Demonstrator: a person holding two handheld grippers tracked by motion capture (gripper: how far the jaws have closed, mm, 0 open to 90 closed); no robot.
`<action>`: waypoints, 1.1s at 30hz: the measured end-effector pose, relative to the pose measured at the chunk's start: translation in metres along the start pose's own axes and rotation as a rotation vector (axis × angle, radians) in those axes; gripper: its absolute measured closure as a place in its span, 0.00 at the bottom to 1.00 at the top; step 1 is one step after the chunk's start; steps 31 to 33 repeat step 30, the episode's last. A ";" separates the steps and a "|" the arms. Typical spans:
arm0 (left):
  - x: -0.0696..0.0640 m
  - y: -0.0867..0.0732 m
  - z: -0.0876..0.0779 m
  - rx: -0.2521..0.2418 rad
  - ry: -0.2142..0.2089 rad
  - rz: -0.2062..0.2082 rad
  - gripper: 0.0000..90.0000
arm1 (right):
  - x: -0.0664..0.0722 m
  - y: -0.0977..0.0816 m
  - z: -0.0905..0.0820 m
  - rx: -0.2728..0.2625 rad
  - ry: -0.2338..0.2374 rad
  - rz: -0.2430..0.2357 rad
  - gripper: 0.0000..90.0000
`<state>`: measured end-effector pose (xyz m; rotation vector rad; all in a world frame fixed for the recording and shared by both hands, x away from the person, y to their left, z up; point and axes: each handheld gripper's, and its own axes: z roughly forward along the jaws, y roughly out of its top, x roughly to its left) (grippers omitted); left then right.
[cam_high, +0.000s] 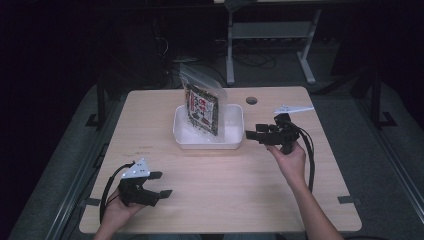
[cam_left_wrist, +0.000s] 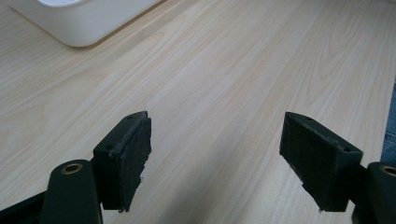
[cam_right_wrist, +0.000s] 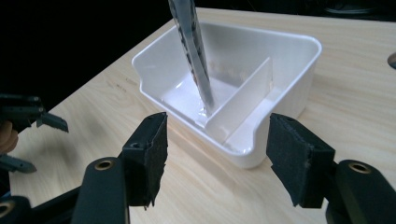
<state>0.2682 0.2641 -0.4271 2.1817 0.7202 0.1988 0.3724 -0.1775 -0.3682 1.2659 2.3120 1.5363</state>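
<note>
Standing on its bottom edge in the white bin (cam_high: 233, 142), the snack pouch (cam_high: 202, 107) keeps its long axis near upright, top tilted a little toward the far left of the bench (cam_high: 210, 175) in the high view, printed face turned toward the near left. Seen edge-on in the right gripper view as a thin, steep sliver, foot planted on the bin floor just beside the low divider (cam_right_wrist: 243, 100), in the larger compartment. Sitting mid-bench toward the far edge, the bin, with a round hole (cam_high: 251, 100) in the board off to its right. Hovering just right of the bin, the right hand-held gripper (cam_high: 251, 135), level and aimed at the bin wall, jaws spread wide with bare air between the pads (cam_right_wrist: 152, 158), touching neither bin nor pouch. Resting low at the near left corner, well apart from the bin, the left hand-held gripper (cam_high: 159, 184), jaws likewise wide, only bare wood grain between its pads (cam_left_wrist: 135, 163), gripping nothing.
</note>
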 end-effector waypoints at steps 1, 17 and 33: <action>0.000 0.000 0.000 0.000 0.001 0.000 0.27 | 0.000 -0.003 -0.002 0.001 0.001 0.004 0.41; 0.000 -0.001 0.000 0.006 0.008 0.005 0.26 | 0.004 -0.032 -0.019 0.051 0.017 0.007 0.39; -0.001 -0.001 0.000 0.009 0.009 0.008 0.25 | 0.005 -0.067 -0.033 0.069 0.031 0.038 0.37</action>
